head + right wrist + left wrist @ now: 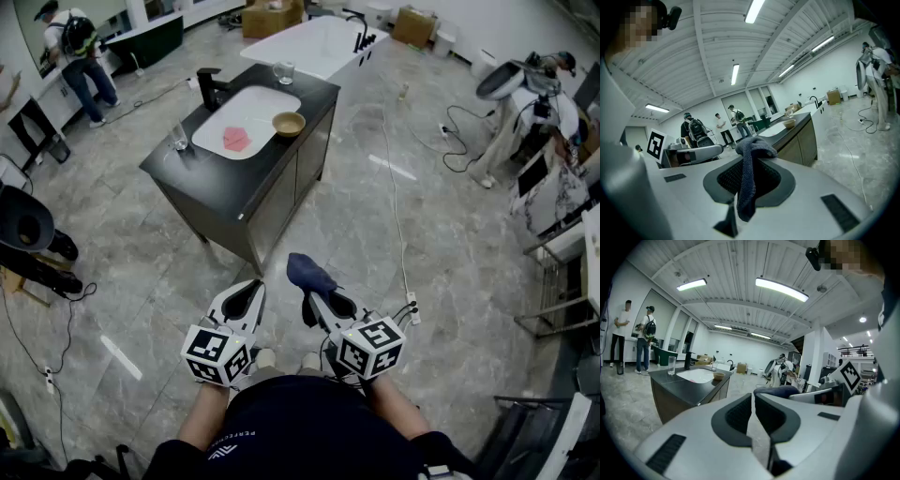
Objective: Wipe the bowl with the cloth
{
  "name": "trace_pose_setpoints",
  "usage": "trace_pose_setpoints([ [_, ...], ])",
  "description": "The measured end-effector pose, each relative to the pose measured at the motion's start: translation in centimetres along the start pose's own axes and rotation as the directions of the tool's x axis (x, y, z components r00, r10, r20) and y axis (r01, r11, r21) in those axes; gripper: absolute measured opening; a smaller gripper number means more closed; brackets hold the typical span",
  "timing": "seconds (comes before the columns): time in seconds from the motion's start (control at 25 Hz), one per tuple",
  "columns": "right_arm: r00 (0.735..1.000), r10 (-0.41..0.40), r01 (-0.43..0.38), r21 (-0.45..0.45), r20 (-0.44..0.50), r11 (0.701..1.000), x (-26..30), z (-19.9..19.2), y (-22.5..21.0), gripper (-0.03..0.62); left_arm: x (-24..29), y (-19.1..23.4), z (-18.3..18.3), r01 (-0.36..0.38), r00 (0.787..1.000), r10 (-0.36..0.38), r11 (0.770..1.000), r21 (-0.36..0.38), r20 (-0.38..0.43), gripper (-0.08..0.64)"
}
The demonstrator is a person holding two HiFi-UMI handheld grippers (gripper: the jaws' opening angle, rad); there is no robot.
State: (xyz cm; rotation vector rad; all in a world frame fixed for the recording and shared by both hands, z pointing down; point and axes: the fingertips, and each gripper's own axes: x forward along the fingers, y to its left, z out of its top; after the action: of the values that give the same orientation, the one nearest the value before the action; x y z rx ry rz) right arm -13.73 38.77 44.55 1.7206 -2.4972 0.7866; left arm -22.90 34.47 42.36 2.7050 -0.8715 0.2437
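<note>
Sleeve print (pixel 228 446) blurred; cloth (pixel 309 273) in right gripper (pixel 310 300)

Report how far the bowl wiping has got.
Done: the dark cloth is clamped in the right gripper's jaws. In hand: the approach; both grippers hang over the floor, short of the counter, the left gripper shut and empty. Left: reaching the tan bowl beside the basin and wiping it.
</note>
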Motion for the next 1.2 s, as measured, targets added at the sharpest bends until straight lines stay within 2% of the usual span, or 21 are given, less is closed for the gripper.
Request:
trace_pose_setpoints([
  [0.72, 0.998, 0.055, -0.055, -0.002, 0.012, 0.998, -2.5, 1.3, -5.0, 0.061, 4.5, -4.0, 0.0, -0.053, 0.998, 0.053, 0.998, 0.028, -0.017, 0.029],
  [0.96, 0.999, 0.047, -0.047, 0.01, 0.018, 0.999, -3.3, 1.5, -6.9, 0.061, 6.3, -4.8, -0.4, -0.039, 0.998, 0.041, 0.998, 0.044, -0.044, 0.029],
  [1.2, 1.0, 0.023, -0.024, 0.033, 0.017, 0.999, -3.2, 2.0, -8.8, 0.061, 8.2, -5.2, 0.2, 0.01, 0.999, -0.007, 0.999, 0.053, -0.046, 0.029],
])
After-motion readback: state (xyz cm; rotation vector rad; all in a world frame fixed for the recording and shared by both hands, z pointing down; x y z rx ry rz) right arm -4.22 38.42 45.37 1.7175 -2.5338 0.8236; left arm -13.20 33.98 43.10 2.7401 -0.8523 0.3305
